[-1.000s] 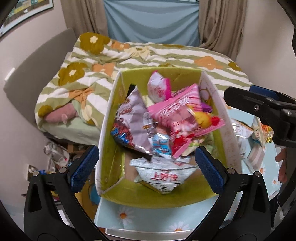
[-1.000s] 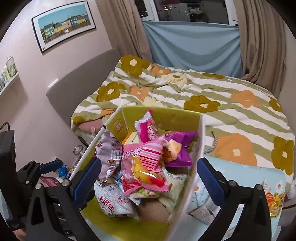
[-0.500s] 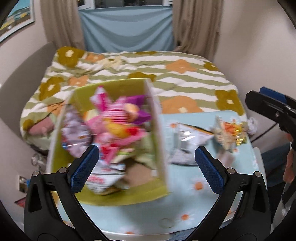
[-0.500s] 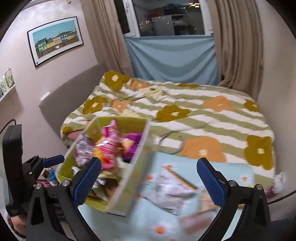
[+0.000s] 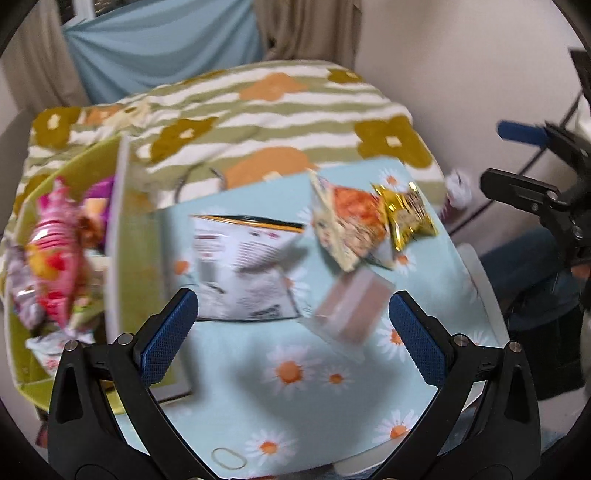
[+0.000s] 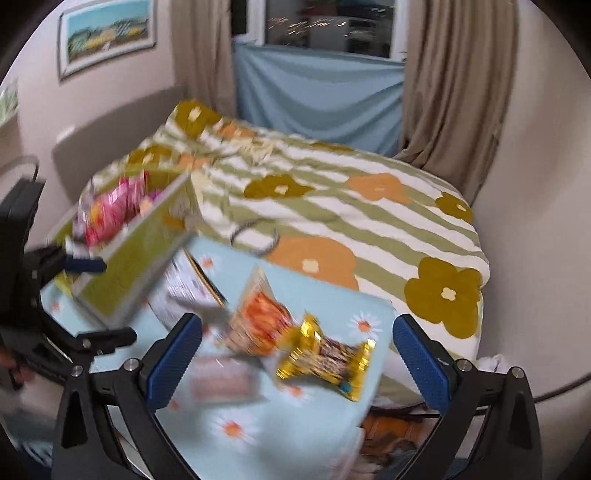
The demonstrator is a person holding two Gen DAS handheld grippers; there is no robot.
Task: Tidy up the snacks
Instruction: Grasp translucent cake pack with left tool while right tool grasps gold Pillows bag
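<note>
Both the left hand-held gripper (image 5: 291, 332) and right hand-held gripper (image 6: 297, 352) are spread and empty above the surface (image 5: 295, 406), where the gold snack packet (image 6: 325, 360) lies at far right, judged light, crinkly, slippery, best pinched at a crimped end seam.

No legible text (packets blurred)

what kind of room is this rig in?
Most likely a bedroom at home. A bed with a striped, flowered duvet fills the space behind the small table, curtains frame a window, and a framed picture hangs on the wall. Snack packets lie on the table's daisy-print cloth.
</note>
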